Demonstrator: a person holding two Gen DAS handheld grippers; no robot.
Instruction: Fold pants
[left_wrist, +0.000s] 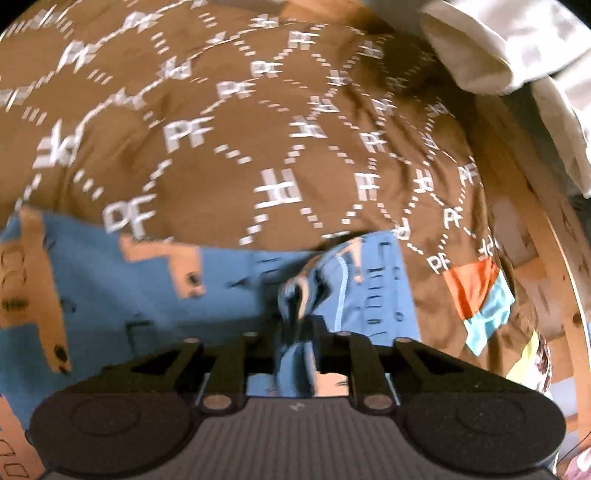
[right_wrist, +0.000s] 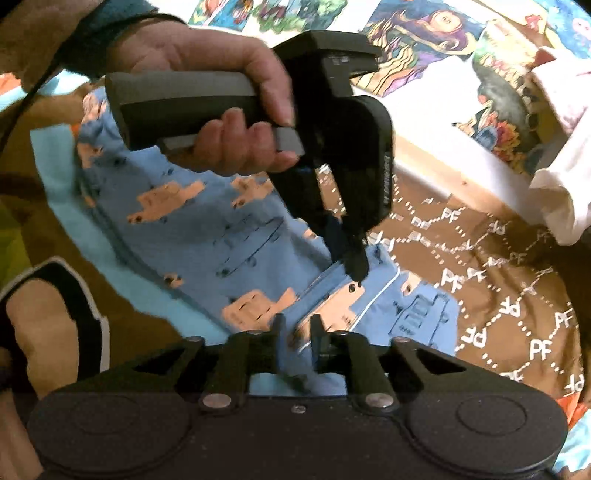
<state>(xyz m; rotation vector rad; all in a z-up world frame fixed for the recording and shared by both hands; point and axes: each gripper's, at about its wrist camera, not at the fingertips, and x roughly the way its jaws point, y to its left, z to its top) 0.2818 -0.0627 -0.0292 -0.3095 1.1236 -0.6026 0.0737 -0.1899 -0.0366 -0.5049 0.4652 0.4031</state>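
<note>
The blue pants (right_wrist: 207, 236), printed with orange trucks, lie spread on a brown bedspread (right_wrist: 517, 295) patterned with white "PF" letters, one edge lifted and bunched. The left hand-held gripper (right_wrist: 351, 258), gripped by a hand (right_wrist: 229, 103), is clamped on a fold of the pants, and in its own view blue cloth fills the narrow gap between its fingers. The right hand-held gripper (right_wrist: 297, 332) is likewise pinched on the pants' near edge. A wooden bed frame (right_wrist: 443, 177) borders the bedspread; beyond it stands a wall with colourful pictures (right_wrist: 424, 48), and pale cloth (left_wrist: 517, 48) lies nearby.
</note>
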